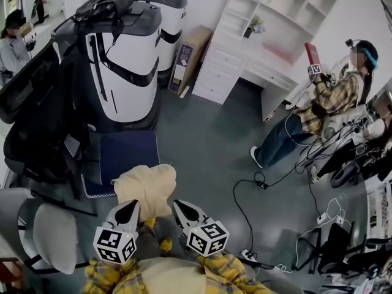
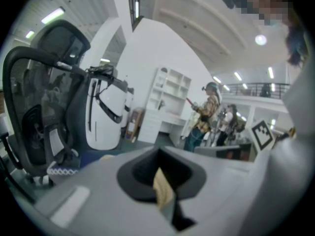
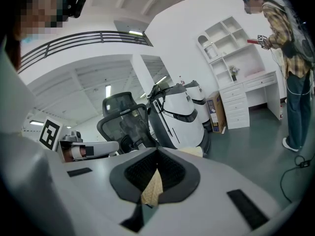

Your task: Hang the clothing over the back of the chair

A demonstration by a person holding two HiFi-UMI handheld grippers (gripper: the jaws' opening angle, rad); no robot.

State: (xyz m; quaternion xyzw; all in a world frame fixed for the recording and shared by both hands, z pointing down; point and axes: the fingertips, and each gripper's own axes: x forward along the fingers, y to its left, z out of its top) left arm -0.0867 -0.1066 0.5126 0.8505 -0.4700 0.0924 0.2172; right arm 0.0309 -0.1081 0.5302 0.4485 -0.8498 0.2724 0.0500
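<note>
A cream-yellow piece of clothing (image 1: 146, 187) hangs bunched in front of me, held up from both sides. My left gripper (image 1: 131, 206) is shut on a fold of it, and cream cloth (image 2: 163, 189) shows pinched between its jaws (image 2: 159, 173). My right gripper (image 1: 180, 206) is shut on another fold, with cloth (image 3: 151, 190) between its jaws (image 3: 155, 174). The black mesh office chair (image 1: 38, 118) stands to the left, its back (image 2: 37, 102) ahead and left of the left gripper. In the right gripper view the chair (image 3: 124, 118) sits beyond the clothing.
Two white rounded machines (image 1: 125, 60) stand behind the chair, with a dark blue mat (image 1: 127, 154) at their foot. A grey chair (image 1: 48, 230) is at lower left. A seated person (image 1: 318, 106) and floor cables (image 1: 263, 182) are at right, by a white shelf desk (image 1: 263, 38).
</note>
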